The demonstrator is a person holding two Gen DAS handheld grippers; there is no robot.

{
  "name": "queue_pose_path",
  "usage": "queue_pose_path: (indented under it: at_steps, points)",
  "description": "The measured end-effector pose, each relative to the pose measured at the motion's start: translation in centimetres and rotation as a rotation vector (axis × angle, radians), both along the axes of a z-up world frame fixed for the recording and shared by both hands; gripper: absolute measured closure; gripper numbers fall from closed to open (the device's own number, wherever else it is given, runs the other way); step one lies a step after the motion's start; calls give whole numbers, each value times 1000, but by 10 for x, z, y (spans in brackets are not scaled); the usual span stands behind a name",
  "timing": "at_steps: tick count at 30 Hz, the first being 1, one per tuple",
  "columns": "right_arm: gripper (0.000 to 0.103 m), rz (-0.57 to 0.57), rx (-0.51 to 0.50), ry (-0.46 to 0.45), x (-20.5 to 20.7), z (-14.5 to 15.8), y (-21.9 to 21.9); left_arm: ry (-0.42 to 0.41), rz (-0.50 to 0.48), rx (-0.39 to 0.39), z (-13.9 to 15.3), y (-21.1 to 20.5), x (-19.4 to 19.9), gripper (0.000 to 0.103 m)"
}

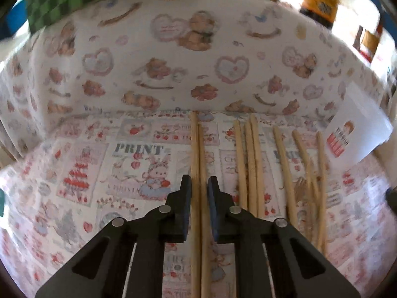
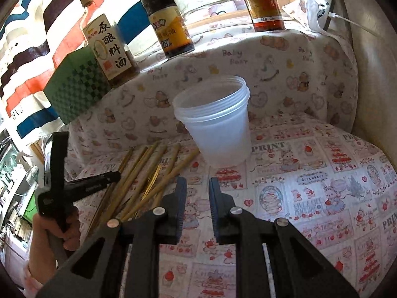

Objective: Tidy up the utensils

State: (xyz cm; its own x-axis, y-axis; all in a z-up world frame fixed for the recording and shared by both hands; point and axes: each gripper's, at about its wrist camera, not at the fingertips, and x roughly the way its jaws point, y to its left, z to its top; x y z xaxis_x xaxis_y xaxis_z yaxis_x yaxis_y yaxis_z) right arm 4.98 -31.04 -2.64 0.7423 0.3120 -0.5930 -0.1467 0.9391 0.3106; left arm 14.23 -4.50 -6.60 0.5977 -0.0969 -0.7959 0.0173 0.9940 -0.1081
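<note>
Wooden chopsticks: a pair (image 1: 198, 186) runs straight up the middle of the left wrist frame, passing between the fingers of the left gripper (image 1: 199, 193). Jaws narrowly parted, flanking the pair; cannot tell whether the pads actually touch the wood. Right of centre in the same frame, the other chopsticks (image 1: 280, 168) lie loose on the printed cloth (image 1: 74, 198), roughly parallel, some crossing at lower right.

Right wrist frame: right gripper (image 2: 197, 193) at bottom centre, jaws apart with nothing between them, over bare cloth. Left of it, the scattered chopsticks (image 2: 139, 181) fan out, with the left gripper's black body and the hand (image 2: 59, 226) holding it at lower left.

Beyond the sticks, centre frame, a translucent plastic cup (image 2: 218, 121) stands upright, its base near the farthest stick tips.

Behind, a raised ledge draped in bear-print fabric (image 2: 297, 74). On it, along the top of the frame: a green checkered box (image 2: 77, 89), a cooking wine bottle (image 2: 106, 42), and two darker sauce bottles (image 2: 168, 17).
</note>
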Motion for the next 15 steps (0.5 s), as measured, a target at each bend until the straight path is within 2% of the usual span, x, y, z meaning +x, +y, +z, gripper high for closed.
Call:
queue_pose_path:
  at_steps: [2,6,8,12,14,15]
  points:
    - [86,3,1,2,0,0,0,-27,-16,-34,5,5,-6,103]
    - [86,14,-9,4,-1,0,2,-139,-52,-116,37,5,-29,103]
    - [86,17,-21,3,-1,-1,4,-166,-58,-144,52,6,-38,103]
    - [86,21,-13,27,1,-4,4,-117,-28,-166,56,14,-40,103]
    - [83,22,-11,25,1,-3,5,-97,-5,-159,51,25,-36,103]
    - [77,17,-19,22,1,-2,5,-106,-7,-148,49,27,-37,103]
